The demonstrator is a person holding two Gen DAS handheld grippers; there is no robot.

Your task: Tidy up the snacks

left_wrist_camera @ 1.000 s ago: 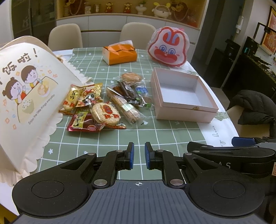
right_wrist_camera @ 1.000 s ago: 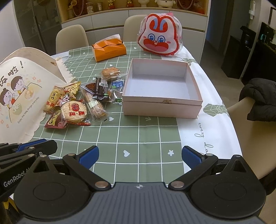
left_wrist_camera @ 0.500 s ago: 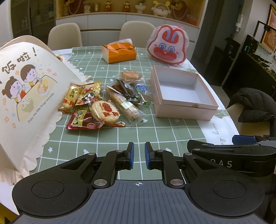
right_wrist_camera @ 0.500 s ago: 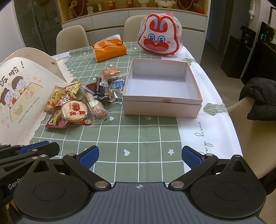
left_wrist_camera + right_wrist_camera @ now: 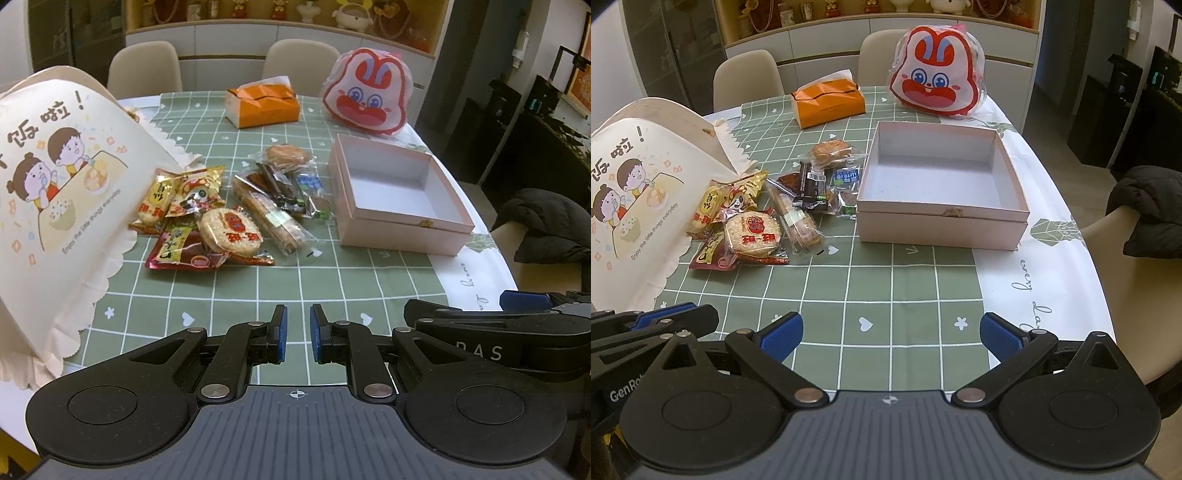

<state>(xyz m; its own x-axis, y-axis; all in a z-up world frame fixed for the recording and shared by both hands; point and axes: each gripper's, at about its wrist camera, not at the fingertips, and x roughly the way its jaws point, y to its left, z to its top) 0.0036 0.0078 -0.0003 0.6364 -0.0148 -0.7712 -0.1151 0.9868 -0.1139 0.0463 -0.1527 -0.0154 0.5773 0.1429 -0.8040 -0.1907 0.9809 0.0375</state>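
I see no change since a second ago | left claw narrow, empty | right claw wide, empty | snack pile untouched at 10 o'clock, pink box at 12

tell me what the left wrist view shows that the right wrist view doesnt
Only the left wrist view: the left gripper head-on, jaws nearly together with nothing between them.

Only the right wrist view: the right gripper head-on, jaws wide apart and empty, and the beige chair under the black jacket.

Both: the snack pile, the empty pink box, the orange tissue box, the rabbit bag and the cartoon paper bag.
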